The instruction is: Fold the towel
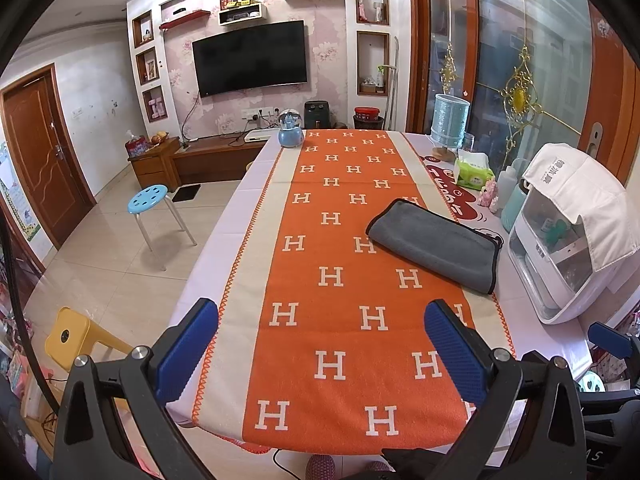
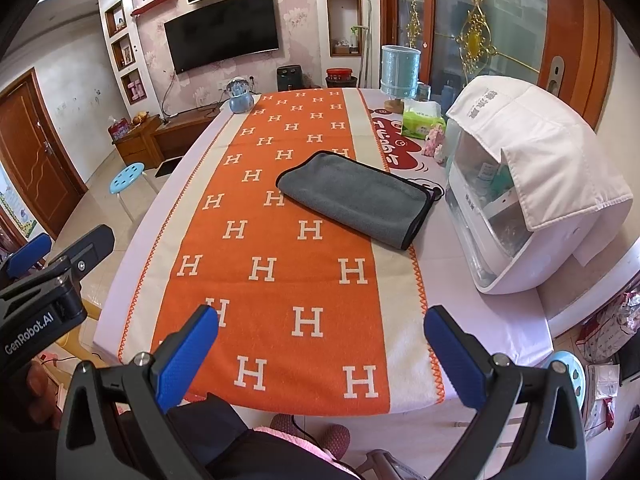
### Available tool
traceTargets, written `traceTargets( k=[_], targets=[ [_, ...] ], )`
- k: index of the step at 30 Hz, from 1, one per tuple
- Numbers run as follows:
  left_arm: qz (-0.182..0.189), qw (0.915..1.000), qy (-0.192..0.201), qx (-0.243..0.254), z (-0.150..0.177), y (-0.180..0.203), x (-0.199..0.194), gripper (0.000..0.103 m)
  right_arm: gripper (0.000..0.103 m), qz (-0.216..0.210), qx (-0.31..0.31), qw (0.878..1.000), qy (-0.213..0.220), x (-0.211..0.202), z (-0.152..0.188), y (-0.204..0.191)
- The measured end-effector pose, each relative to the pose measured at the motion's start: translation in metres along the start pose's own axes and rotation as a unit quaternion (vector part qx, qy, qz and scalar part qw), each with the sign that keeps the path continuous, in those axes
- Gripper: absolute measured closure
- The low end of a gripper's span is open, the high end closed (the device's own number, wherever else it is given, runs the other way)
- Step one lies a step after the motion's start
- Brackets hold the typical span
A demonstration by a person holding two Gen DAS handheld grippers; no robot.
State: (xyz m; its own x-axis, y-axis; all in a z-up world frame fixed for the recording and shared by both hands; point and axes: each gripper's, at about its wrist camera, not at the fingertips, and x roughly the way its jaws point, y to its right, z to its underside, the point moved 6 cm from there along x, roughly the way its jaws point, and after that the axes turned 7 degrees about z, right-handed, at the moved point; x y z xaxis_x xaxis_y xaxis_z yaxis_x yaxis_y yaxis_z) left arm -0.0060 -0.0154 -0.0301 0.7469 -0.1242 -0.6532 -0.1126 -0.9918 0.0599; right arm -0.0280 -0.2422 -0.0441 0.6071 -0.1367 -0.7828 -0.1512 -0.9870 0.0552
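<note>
Grey towel [image 2: 354, 200] lies folded on orange runner [image 2: 280, 280] | soft, light, likely floppy; pinch a black-trimmed corner | left gripper [image 1: 320, 344] and right gripper [image 2: 320, 344] both spread wide, holding nothing

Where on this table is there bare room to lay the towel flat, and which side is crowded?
The orange runner is bare between the gray towel and the near edge, also beyond it toward the snow globe. The right side is crowded: white appliance, tissue pack, blue canister. Both hand-held grippers, left and right, are open.
</note>
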Motion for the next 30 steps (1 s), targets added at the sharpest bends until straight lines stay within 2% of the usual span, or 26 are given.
traceTargets(
  k=[30],
  targets=[
    [0.001, 1.0, -0.002, 0.0, 0.002, 0.004, 0.002, 0.001, 0.0, 0.003, 0.002, 1.0, -0.003, 0.0, 0.01, 0.0]
  ],
)
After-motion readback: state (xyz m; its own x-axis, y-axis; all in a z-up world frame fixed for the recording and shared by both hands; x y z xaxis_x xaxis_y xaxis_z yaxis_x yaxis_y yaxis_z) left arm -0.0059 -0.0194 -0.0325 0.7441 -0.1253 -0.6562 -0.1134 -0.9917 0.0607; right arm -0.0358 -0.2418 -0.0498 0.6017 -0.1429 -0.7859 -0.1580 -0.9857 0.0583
